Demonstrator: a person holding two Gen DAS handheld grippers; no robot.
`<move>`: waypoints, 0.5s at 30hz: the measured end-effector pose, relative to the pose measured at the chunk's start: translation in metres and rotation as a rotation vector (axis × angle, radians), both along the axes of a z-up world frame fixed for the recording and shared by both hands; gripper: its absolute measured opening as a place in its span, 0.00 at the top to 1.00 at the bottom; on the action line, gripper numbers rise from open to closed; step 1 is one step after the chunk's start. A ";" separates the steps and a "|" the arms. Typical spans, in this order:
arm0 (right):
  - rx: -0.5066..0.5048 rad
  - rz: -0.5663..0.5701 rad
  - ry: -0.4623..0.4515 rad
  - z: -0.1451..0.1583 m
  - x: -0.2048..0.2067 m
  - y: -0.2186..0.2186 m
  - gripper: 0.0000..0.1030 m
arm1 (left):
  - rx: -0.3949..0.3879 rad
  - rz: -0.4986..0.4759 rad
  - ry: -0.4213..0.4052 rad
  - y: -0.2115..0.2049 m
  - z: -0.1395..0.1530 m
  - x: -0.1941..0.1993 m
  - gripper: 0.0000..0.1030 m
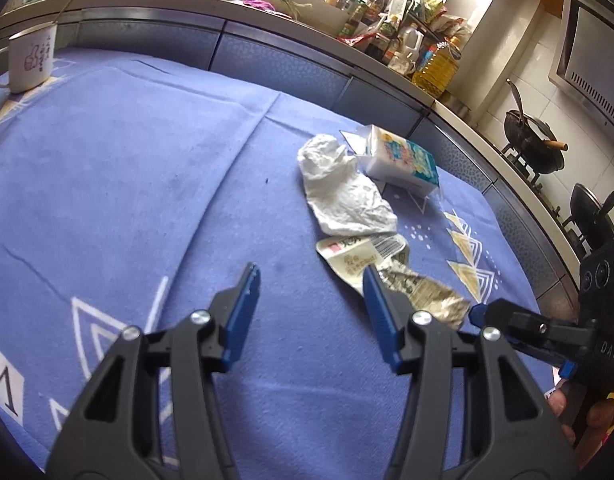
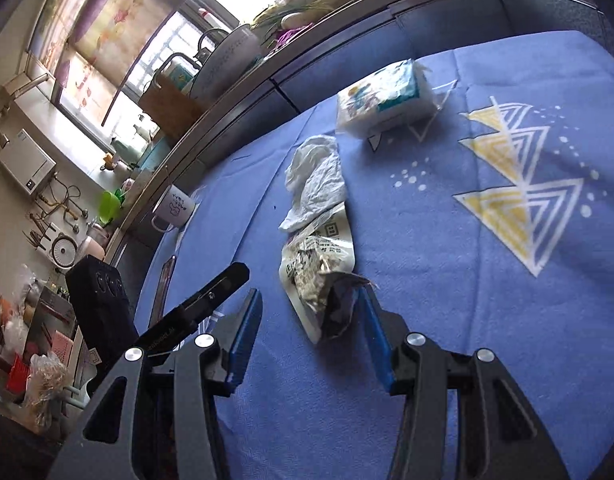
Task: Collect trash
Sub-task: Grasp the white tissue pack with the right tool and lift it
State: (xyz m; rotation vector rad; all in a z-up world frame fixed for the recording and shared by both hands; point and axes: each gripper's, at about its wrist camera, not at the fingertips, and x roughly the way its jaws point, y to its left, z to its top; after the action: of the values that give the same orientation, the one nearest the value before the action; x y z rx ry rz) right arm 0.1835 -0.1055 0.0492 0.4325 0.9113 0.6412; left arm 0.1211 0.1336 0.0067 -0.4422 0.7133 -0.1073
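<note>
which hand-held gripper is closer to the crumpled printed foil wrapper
Right. The right hand-held gripper has the crumpled printed foil wrapper at its open fingertips; the left hand-held gripper sits open beside it, over bare blue cloth.

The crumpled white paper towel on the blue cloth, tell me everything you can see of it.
The crumpled white paper towel is one soft, wrinkled sheet, bunched into a long, lumpy shape with a textured surface. It lies flat on the blue patterned tablecloth, loose and unheld. Its far end sits against the white and blue pack of tissues, and its near end overlaps the torn printed foil wrapper. Neither tool touches it; both are short of it, nearer the wrapper.
</note>
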 end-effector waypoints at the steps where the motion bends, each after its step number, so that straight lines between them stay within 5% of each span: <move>1: -0.009 -0.021 -0.012 0.001 -0.002 -0.005 0.51 | 0.000 0.000 0.001 0.001 0.000 0.000 0.51; 8: -0.020 -0.154 -0.038 0.005 0.014 -0.028 0.51 | 0.030 -0.015 -0.010 -0.005 0.002 0.000 0.50; 15: 0.000 -0.173 -0.010 -0.011 0.025 -0.019 0.53 | 0.096 -0.067 -0.015 -0.019 0.003 0.002 0.50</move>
State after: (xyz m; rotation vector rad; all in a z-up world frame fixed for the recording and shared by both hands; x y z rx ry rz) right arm 0.2081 -0.1248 0.0378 0.5022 0.8536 0.4850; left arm 0.1227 0.1142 0.0100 -0.3255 0.7160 -0.1383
